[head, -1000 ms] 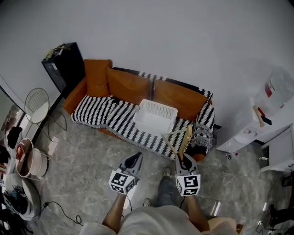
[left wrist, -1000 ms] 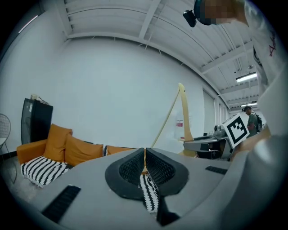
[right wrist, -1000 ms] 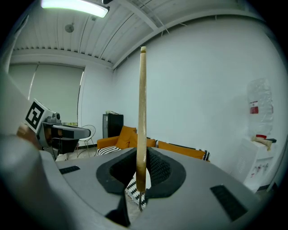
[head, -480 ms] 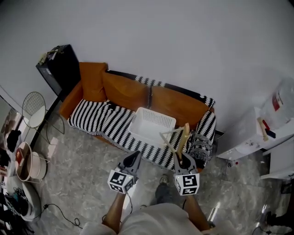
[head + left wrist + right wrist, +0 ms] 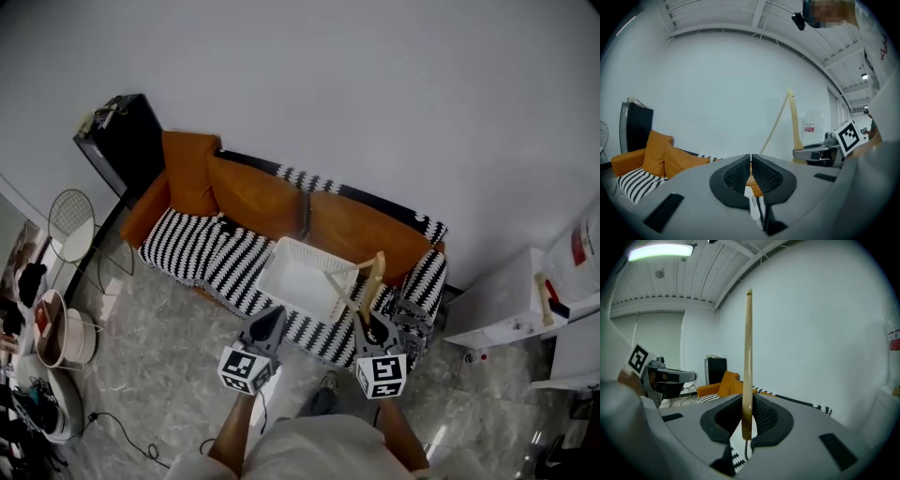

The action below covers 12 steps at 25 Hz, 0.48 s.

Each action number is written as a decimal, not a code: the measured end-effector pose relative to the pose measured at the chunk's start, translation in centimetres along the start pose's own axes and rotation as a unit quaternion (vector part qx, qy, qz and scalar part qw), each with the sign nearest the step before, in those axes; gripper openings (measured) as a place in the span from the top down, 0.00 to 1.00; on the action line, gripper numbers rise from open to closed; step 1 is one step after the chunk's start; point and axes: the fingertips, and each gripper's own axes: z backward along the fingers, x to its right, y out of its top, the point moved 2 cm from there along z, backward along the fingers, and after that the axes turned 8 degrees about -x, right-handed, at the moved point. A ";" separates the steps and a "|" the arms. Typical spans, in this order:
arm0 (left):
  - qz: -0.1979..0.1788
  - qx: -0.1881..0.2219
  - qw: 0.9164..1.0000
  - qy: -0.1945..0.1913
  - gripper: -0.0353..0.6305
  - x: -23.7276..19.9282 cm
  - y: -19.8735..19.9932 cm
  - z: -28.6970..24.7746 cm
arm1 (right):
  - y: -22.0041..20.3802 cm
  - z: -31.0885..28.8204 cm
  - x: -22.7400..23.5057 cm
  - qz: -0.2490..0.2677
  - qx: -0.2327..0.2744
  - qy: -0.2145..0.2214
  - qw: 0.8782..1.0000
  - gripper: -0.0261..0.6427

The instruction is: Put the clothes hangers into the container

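While the hanger is up in the air: it sits right of centre in the head view, upright, its wooden bar rising from the right gripper and its thin frame reaching left over the basket's right edge.
Right gripper: jaws clamped on the lower end of the wooden bar, with the metal hook poking out below the pads.
Basket: white, slotted walls, at centre frame on the striped seat of the sofa; looks empty, no hanger seen inside.
Left gripper: jaws pressed together with nothing between them, low in the frame just left of the right one, short of the basket.
Sofa: orange back, black-and-white cover, running from left to right across the middle of the head view.
Step in hand: by my reading, carrying the hanger to the basket; it is near the rim but not yet lowered in.
Next move: probably bring the hanger left over the basket's opening, tip it flatter so it fits inside the walls, lower it, then part the jaws.
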 end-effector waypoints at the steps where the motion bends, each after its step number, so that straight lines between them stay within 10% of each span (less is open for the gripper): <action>1: 0.002 -0.002 1.000 0.002 0.89 0.0 0.0 -0.4 | 0.0 -0.3 0.4 0.000 -0.002 0.002 1.000 0.85; 12: 0.020 -0.030 0.999 0.022 0.89 -2.2 -1.4 -2.6 | -1.5 -5.0 1.8 -0.015 -0.040 0.027 0.999 0.85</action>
